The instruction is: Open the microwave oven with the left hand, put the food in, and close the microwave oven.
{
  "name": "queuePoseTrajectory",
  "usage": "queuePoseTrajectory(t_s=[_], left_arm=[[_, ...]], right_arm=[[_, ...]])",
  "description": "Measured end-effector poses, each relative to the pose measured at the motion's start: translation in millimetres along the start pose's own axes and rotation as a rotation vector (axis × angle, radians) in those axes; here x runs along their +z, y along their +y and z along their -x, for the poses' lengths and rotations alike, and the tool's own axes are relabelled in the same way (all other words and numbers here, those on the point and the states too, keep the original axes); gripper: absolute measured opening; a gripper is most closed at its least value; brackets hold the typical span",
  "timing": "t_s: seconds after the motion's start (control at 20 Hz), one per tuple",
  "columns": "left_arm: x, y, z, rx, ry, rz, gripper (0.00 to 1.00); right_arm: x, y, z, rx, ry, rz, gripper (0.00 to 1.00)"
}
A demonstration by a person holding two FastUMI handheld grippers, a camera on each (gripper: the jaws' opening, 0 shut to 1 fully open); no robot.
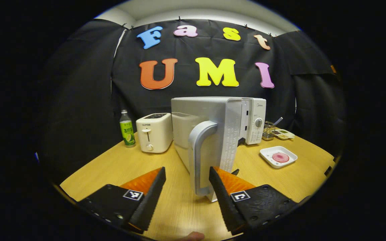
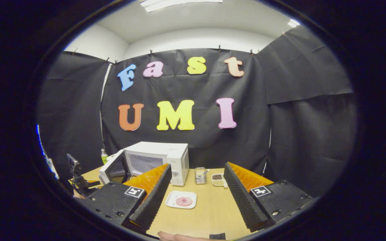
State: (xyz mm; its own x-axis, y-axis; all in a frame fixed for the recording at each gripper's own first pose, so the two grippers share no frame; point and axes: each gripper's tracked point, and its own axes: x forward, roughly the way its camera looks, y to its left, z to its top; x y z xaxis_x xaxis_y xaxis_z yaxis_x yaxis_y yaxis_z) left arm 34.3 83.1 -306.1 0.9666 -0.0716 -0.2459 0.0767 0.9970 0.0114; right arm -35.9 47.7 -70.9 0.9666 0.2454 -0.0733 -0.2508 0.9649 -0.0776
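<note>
The white microwave (image 1: 251,120) stands at the back of the wooden table with its door (image 1: 219,134) swung out toward me. The door's grey handle (image 1: 198,157) stands upright between the fingers of my left gripper (image 1: 187,172), close to the right-hand finger; this gripper is open. In the right gripper view the microwave (image 2: 161,155) has its door (image 2: 112,170) ajar on the left. A white square plate (image 2: 181,199) holding pink food (image 2: 184,201) lies on the table below and between the fingers of my right gripper (image 2: 198,167), which hangs open above it, holding nothing. The same plate (image 1: 278,156) lies right of the microwave.
A cream toaster (image 1: 154,132) and a green-labelled bottle (image 1: 127,129) stand left of the microwave. A wire utensil holder (image 2: 199,175) and a small tray of dishes (image 2: 218,179) sit to its right. The black cloth wall closes the back and sides.
</note>
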Motion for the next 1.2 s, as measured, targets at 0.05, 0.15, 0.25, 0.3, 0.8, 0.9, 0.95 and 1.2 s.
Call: queuePoseTrajectory(t_s=[0.05,0.15,0.25,0.3,0.8,0.9,0.95,1.2], left_arm=[[6,11,14,0.026,-0.017,-0.008,0.87],[19,28,36,0.07,-0.045,-0.011,0.95],[35,35,56,0.096,-0.065,0.017,0.95],[43,37,62,0.102,-0.073,0.025,0.95],[132,4,89,0.119,-0.15,0.026,0.94],[144,-7,88,0.101,-0.156,0.035,0.94],[151,-13,86,0.09,-0.162,0.047,0.94],[178,-35,83,0.082,-0.194,0.041,0.94]], right_arm=[[-2,1,-6,-0.003,0.011,0.011,0.91],[-7,3,-20,-0.005,0.038,0.027,0.92],[-14,4,-35,-0.005,0.071,0.039,0.92],[-18,3,-42,-0.005,0.088,0.041,1.0],[-86,-10,-141,0.017,0.375,0.075,1.0],[-112,-12,-165,0.041,0.474,0.077,1.0],[-127,-13,-176,0.05,0.531,0.071,1.0],[-211,-9,-217,0.122,0.832,-0.001,0.98]])
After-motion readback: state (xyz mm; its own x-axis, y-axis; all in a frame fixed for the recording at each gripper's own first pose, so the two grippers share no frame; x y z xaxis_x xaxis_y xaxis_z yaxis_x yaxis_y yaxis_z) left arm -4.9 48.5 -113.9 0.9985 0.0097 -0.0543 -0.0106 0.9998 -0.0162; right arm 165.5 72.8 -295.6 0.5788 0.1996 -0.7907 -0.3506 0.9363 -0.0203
